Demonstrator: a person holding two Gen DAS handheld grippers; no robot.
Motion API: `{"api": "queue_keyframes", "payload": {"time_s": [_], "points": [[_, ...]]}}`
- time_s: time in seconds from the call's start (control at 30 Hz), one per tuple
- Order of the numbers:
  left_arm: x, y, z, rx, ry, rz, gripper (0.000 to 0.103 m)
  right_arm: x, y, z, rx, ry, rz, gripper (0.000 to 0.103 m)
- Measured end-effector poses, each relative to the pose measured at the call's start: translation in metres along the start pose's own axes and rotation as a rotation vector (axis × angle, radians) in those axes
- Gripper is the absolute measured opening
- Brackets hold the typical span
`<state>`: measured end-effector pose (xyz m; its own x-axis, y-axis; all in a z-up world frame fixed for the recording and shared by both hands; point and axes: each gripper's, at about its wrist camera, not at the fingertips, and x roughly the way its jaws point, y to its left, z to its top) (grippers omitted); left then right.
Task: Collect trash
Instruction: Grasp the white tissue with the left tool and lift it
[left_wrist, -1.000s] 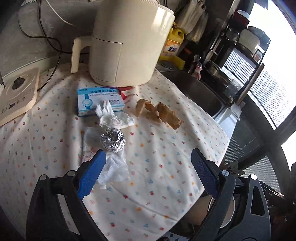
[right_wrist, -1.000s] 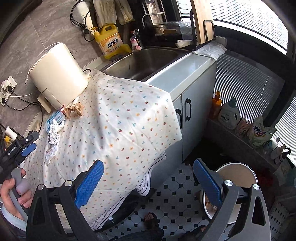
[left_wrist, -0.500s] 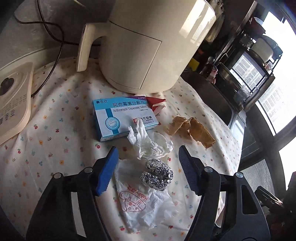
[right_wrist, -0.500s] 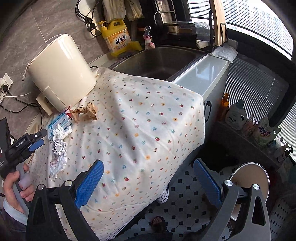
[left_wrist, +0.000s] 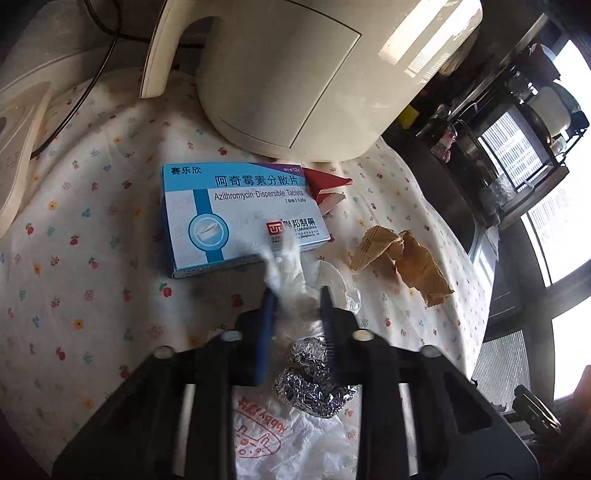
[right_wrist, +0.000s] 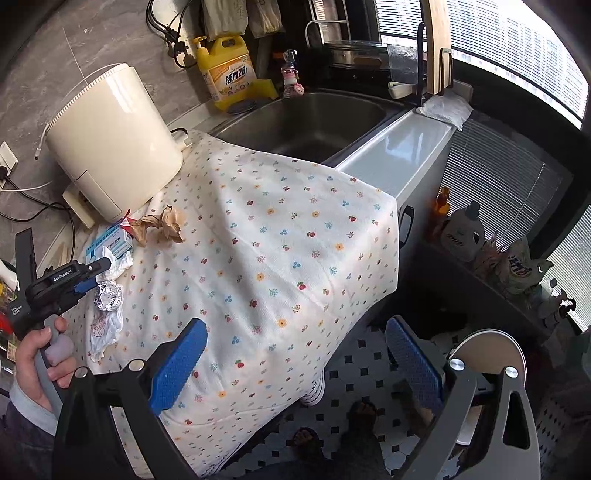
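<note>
Plastic, thin and crumpled, sits between the closing jaws of the left gripper (left_wrist: 295, 291): this clear wrapper (left_wrist: 291, 273) lies just near of the medicine box (left_wrist: 236, 214), with a foil ball (left_wrist: 310, 373) under the fingers and brown paper (left_wrist: 402, 258) to the right. Risk here: the flimsy film could slip out, or the foil get nipped along with it. From the right wrist, the right gripper (right_wrist: 291, 354) hangs wide and empty over the cloth's near edge, the round bin (right_wrist: 491, 354) on the floor at far right, well apart from the litter.
</note>
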<state>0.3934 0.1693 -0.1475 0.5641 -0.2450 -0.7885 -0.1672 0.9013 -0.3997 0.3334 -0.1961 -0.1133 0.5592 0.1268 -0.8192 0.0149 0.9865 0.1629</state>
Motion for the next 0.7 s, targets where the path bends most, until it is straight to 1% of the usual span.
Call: {"api": "queue_keyframes", "payload": {"time_s": [0.1,0.2,0.27,0.37,0.5,0.63,0.7], "points": [[-0.014,-0.006,-0.001,-0.014,-0.05,0.02,0.011,0.014,0.002,0.012,-0.029,0.029,0.049,0.095],[-0.038,-0.013,-0.002,-0.009,-0.113,0.026,0.011,0.021,0.016,0.029,-0.094,0.022,0.111,0.094],[-0.048,-0.013,-0.004,-0.018,-0.133,0.053,0.011,0.029,0.028,0.041,-0.132,0.031,0.149,0.088],[-0.066,-0.005,-0.008,-0.058,-0.166,0.095,0.011,0.041,0.048,0.054,-0.192,0.051,0.206,0.081],[-0.092,0.01,-0.022,-0.102,-0.208,0.159,0.011,0.057,0.075,0.066,-0.272,0.07,0.262,0.08],[-0.118,0.025,-0.041,-0.147,-0.242,0.221,0.011,0.076,0.099,0.072,-0.334,0.098,0.299,0.079],[-0.131,0.031,-0.05,-0.164,-0.257,0.252,0.011,0.088,0.112,0.074,-0.363,0.114,0.31,0.076]]}}
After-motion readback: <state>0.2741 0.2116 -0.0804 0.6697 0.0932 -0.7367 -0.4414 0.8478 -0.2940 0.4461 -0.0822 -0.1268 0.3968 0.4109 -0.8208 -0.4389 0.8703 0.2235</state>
